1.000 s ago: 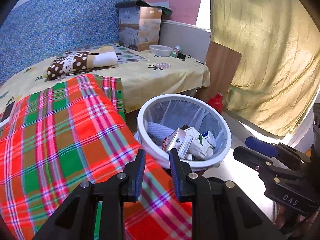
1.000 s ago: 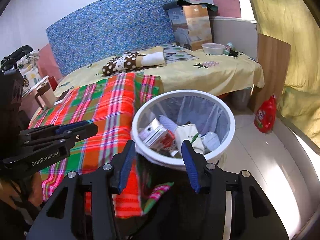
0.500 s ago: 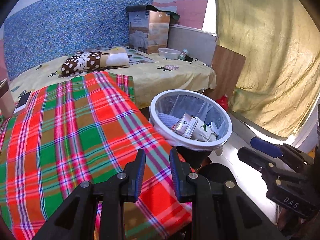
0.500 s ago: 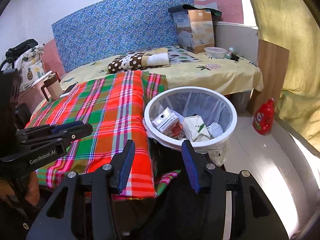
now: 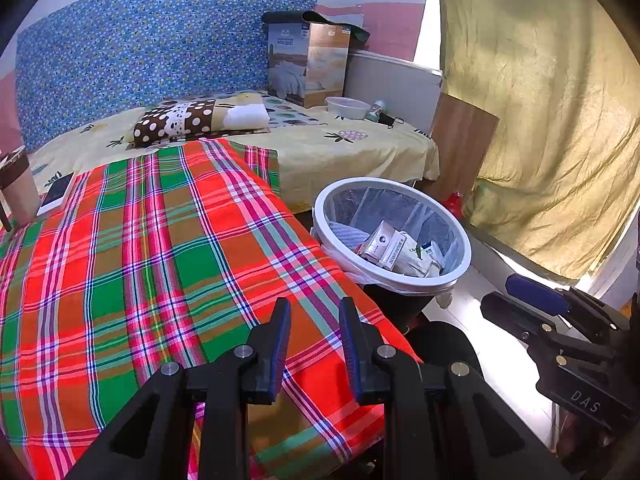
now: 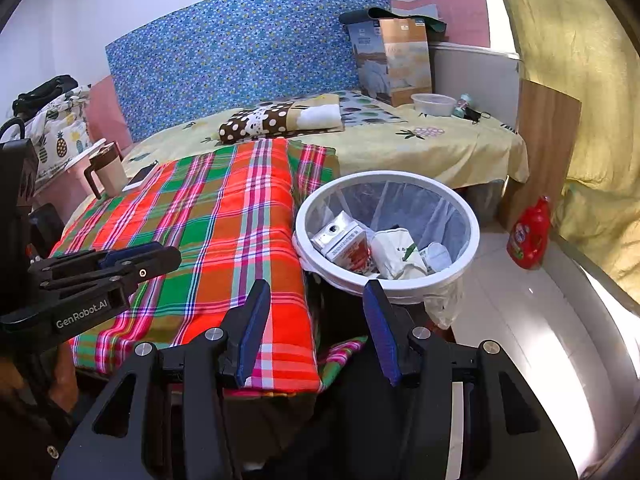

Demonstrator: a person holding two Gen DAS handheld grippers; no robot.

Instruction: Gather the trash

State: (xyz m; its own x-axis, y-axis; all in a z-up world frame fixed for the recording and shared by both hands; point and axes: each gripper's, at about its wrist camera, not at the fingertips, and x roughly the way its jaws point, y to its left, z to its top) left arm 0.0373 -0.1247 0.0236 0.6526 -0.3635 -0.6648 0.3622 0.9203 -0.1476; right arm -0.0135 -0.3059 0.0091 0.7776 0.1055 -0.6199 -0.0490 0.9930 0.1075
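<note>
Left gripper (image 5: pixel 313 340) "GenRobot.AI": jaws narrow, empty. Right gripper (image 6: pixel 316 326) "DAS": jaws wider, empty. White round lined trash bin (image 6: pixel 387 280) beside plaid-covered table (image 6: pixel 224 220) edge.

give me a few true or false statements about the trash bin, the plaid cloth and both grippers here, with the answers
1. The trash bin holds a carton and other trash. True.
2. The left gripper is carrying a piece of trash. False: nothing is between its fingers.
3. A red bottle stands on the floor beyond the bin. True.
4. The plaid cloth has trash scattered on it. False: none shows on it.
5. The right gripper is gripping the bin rim. False: its fingers are open and empty.
</note>
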